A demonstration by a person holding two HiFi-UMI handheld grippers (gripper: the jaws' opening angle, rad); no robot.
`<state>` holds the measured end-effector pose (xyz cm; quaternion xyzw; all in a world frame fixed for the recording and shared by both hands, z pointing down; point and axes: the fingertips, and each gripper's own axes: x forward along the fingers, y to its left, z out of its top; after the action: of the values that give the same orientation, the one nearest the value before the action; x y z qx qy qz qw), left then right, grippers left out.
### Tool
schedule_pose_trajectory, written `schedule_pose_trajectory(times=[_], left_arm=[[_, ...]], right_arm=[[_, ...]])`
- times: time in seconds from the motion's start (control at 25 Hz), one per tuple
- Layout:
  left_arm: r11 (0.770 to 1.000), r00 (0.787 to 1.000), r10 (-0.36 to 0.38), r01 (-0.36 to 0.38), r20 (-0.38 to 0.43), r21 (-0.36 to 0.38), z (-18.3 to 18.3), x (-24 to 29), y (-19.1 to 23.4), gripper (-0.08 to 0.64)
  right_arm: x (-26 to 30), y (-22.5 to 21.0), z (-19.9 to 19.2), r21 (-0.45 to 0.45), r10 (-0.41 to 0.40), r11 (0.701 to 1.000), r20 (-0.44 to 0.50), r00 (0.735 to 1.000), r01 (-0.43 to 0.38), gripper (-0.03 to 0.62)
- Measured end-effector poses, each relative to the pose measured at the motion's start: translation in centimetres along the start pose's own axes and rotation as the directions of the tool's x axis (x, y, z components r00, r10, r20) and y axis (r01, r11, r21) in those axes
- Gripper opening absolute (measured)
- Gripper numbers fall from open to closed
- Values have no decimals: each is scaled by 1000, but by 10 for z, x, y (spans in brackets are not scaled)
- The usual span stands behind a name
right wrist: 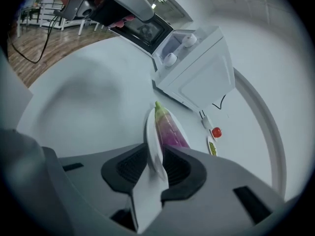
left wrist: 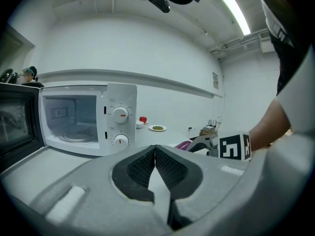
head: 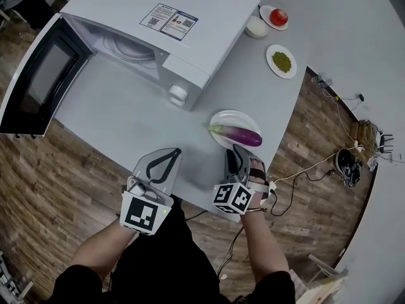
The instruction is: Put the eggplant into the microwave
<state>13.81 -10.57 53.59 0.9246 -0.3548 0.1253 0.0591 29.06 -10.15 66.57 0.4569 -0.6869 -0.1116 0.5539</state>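
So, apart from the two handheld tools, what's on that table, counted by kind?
Microwave: 1
Eggplant: 1
Tomato: 1
Pile of small green bits: 1
Plates: 3, namely the eggplant plate, the tomato plate and the green-pile plate
Small white bowl: 1
Total: 8

Bright, even ceiling-strip light (left wrist: pixel 235 12); both gripper views bulge fisheye-style with dark corners, their near foreground soft.

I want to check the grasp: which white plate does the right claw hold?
The plate carrying the eggplant, its rim in the right claw; the tomato plate and green-food plate stand far off.
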Motion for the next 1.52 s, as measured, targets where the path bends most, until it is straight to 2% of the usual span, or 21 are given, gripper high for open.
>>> schedule_pose_trajectory(times=[0.24, 0.4, 0.68, 0.92, 1.2, 1.52], left_arm=[[1000, 1000, 16, -16, -4, -13, -3, -4, 4, 9], [999, 1000, 25, -25, -6, -22, -5, -8, 7, 9], [999, 999, 34, -34, -5, -21, -7, -17, 8, 9], [999, 999, 47, -47, -14, -22, -13, -26, 13, 9], [998, 999, 51, -52, -17, -22, -17, -31, 15, 9], [999, 999, 45, -46, -27, -17, -21, -34, 15, 9]], right_arm=[[4, 1, -1, -54, -10, 999, -22, 1000, 8, 112], [5, 2, 0, -120, -35, 992, -33, 999, 31, 110], [6, 10, -3, -211, -78, 976, -76, 994, 60, 44], [10, 7, -2, -235, -113, 968, -83, 990, 91, 35], [9, 5, -1, -314, -190, 936, -69, 979, 159, 32], [7, 2, -1, -353, -278, 904, -54, 959, 243, 23]])
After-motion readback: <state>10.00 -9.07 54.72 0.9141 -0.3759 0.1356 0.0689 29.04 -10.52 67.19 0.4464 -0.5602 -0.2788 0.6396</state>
